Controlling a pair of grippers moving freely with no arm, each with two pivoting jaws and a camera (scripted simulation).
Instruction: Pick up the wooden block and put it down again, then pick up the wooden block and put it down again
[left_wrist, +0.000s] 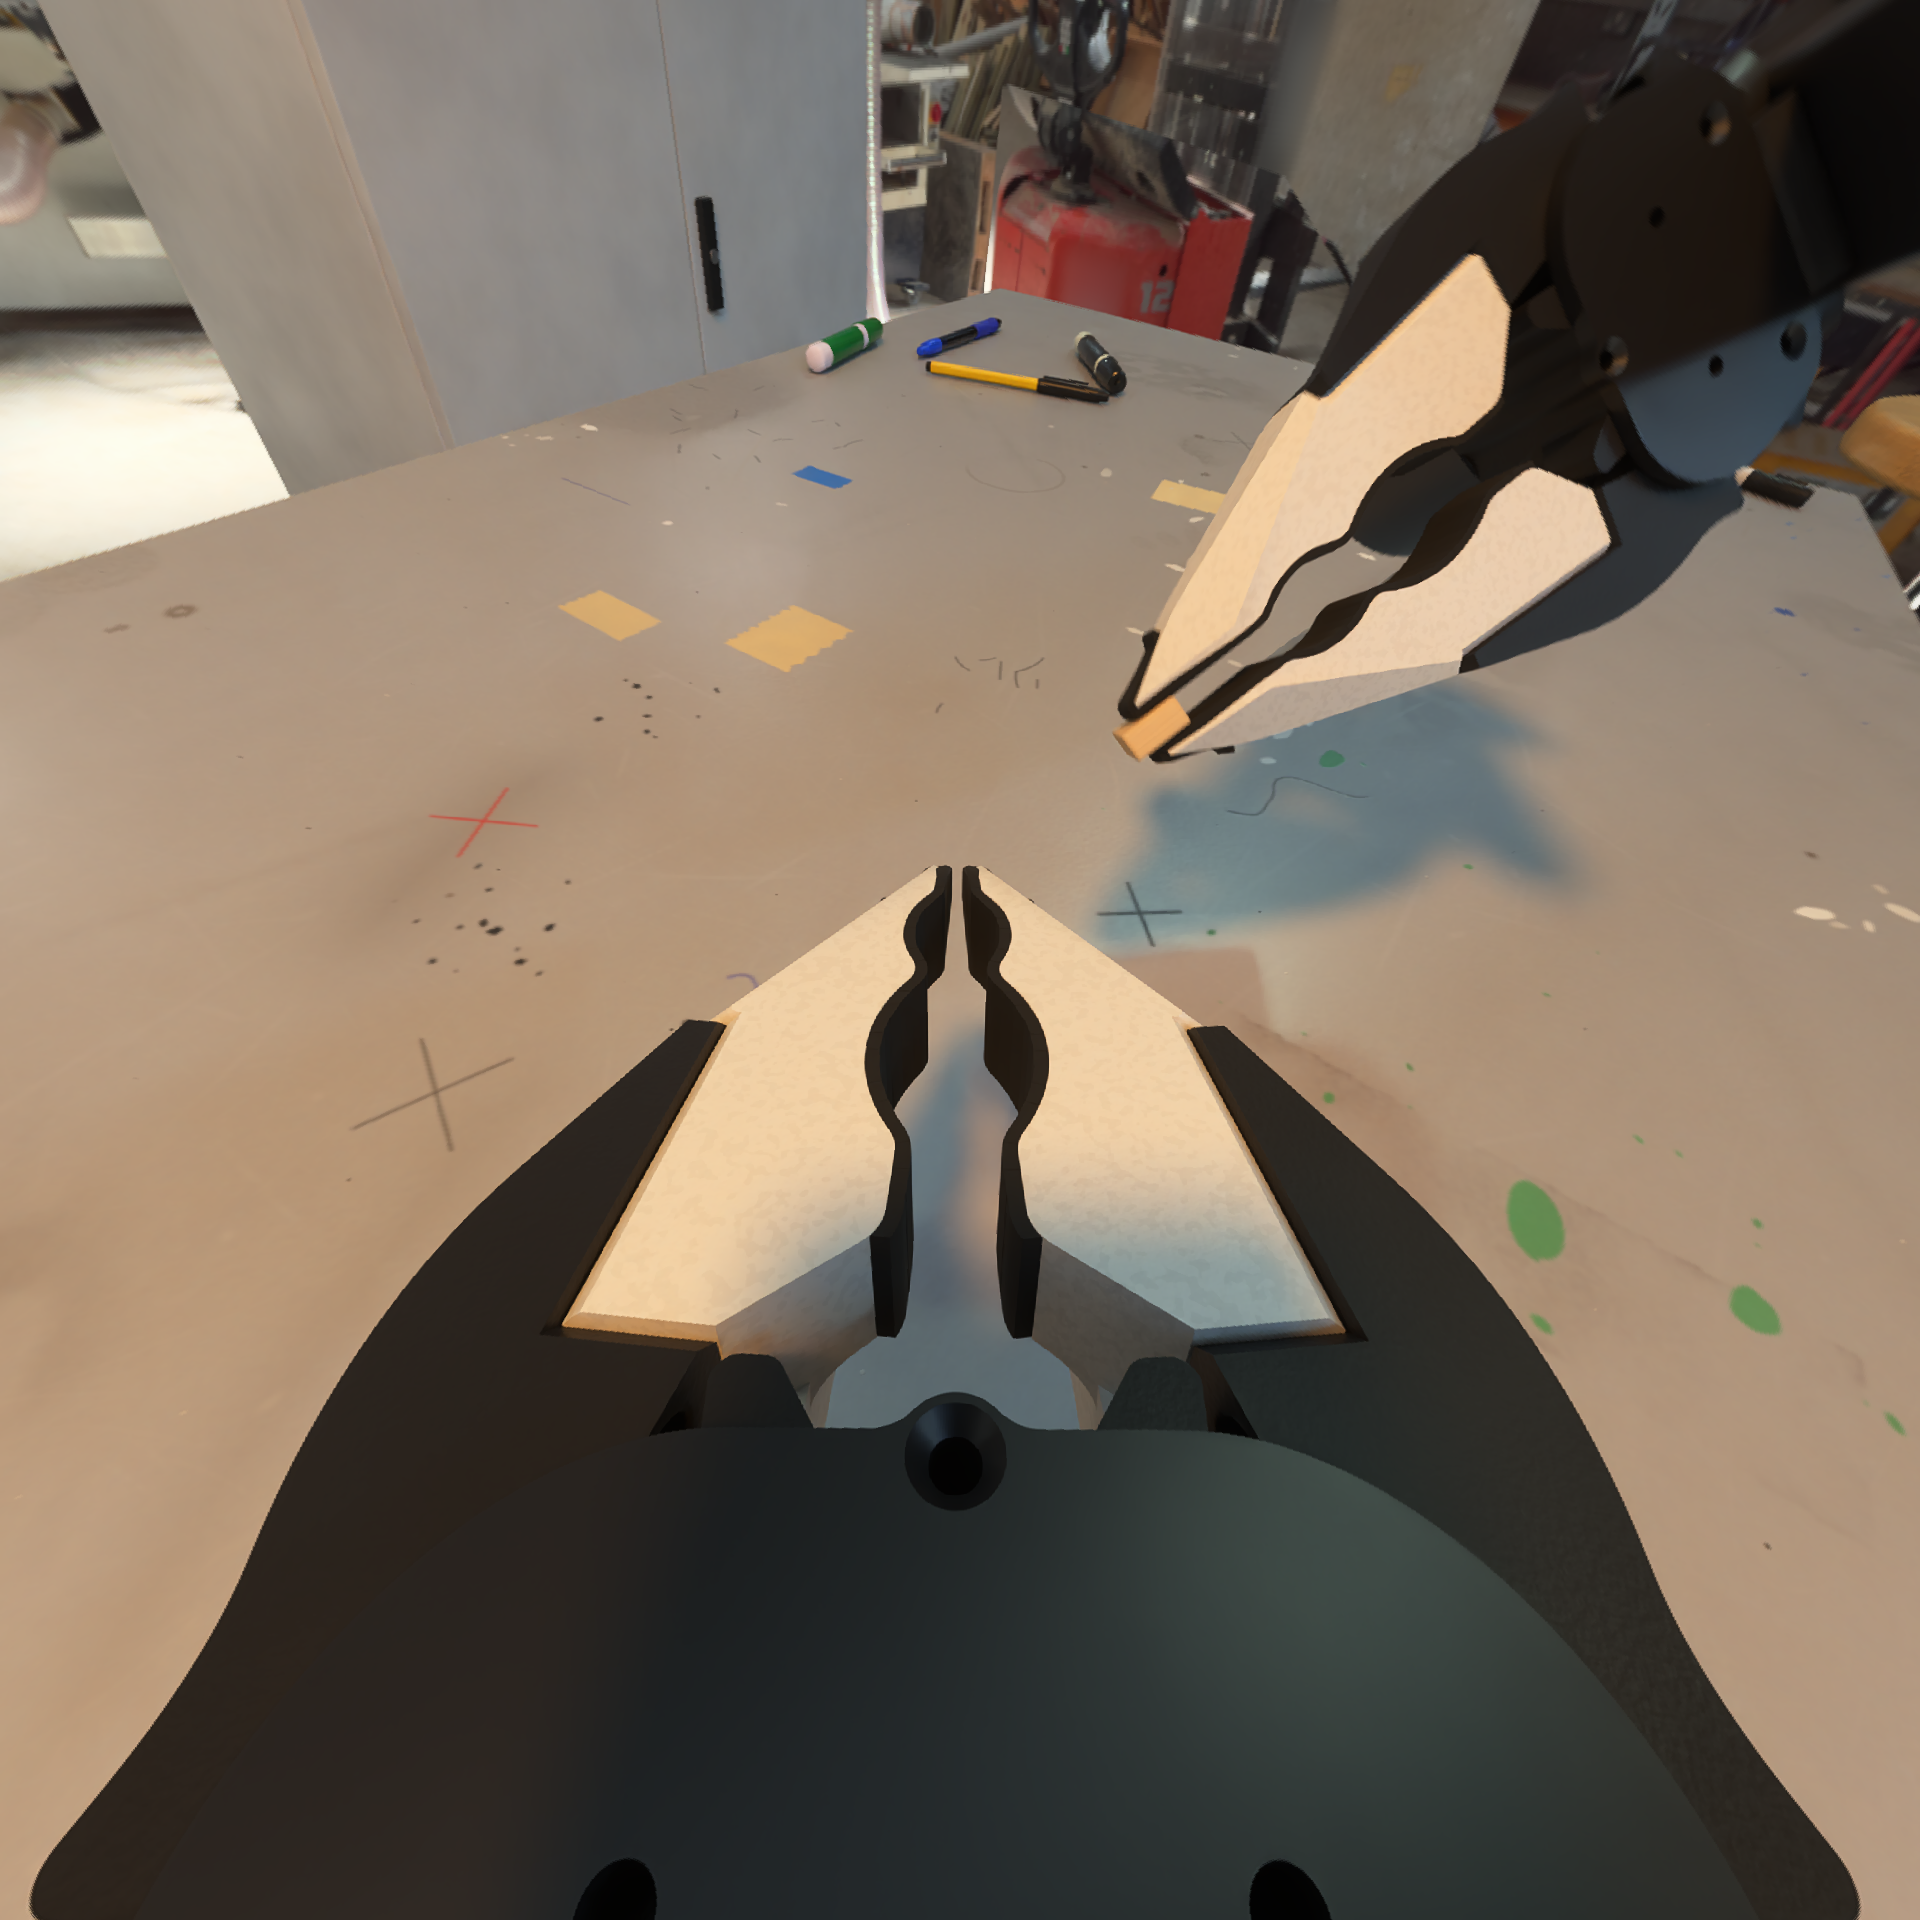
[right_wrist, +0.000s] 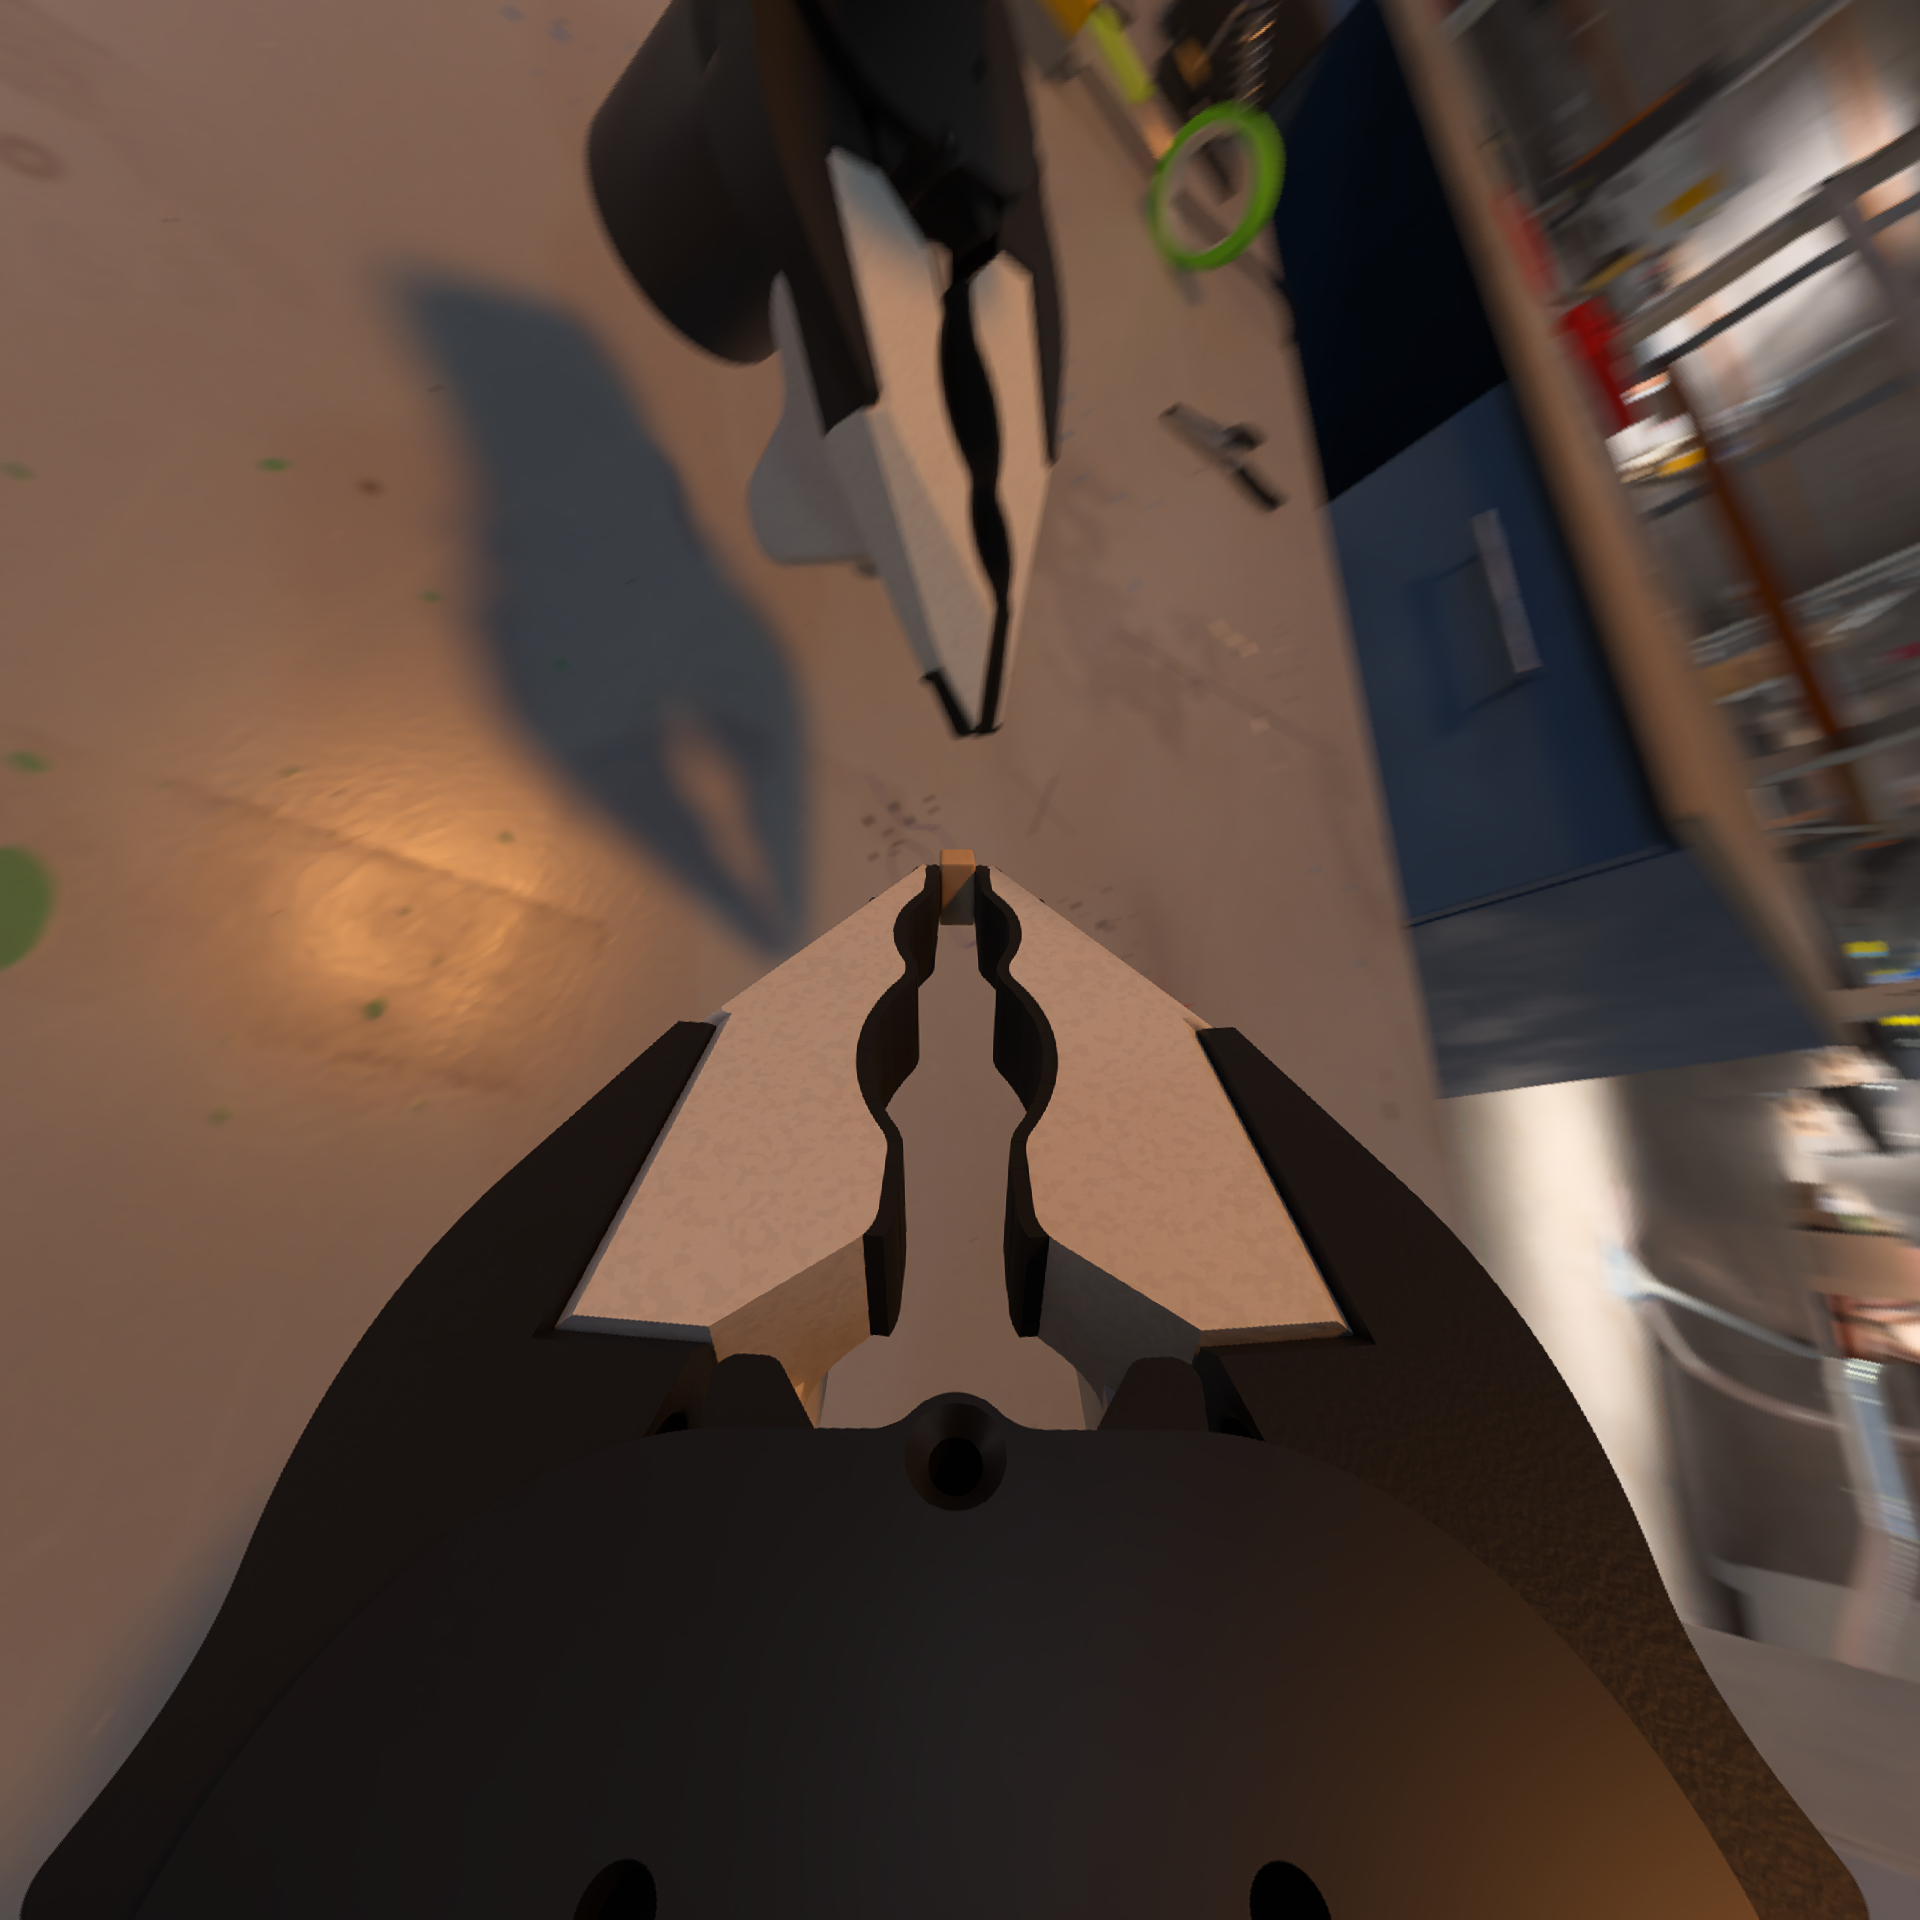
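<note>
A workshop with grey cabinet panels and a red machine lies behind a wide tan surface (left_wrist: 727, 540) marked with pen crosses, ink specks, green paint spots and small patches of tape. The wooden block (left_wrist: 1151, 726) is a small pale cube, pinched at the very tips of the right tool (left_wrist: 1169, 727), which comes in from the upper right and slopes down toward the surface; the block hangs above the tool's blue-grey shadow, apparently clear of the surface, though contact cannot be ruled out from this angle. In the right wrist view the wooden block (right_wrist: 957, 885) sits between the tips of the right tool (right_wrist: 957, 883), the fingers closed against its two sides with only its top and near face showing. The left tool (left_wrist: 956, 881) points forward, nearer the camera and a little left of the block, its tips drawn almost together with a thin slit between them and nothing in it. From the right wrist view the left tool (right_wrist: 971, 722) hangs opposite, tips aimed toward the block and near it but apart. At the far edge of the surface lie a green marker (left_wrist: 844, 345), a blue pen (left_wrist: 960, 337), a yellow pen (left_wrist: 1013, 381) and a black marker (left_wrist: 1101, 361). A green tape ring (right_wrist: 1214, 185) lies near a blue cabinet (right_wrist: 1496, 582).
</note>
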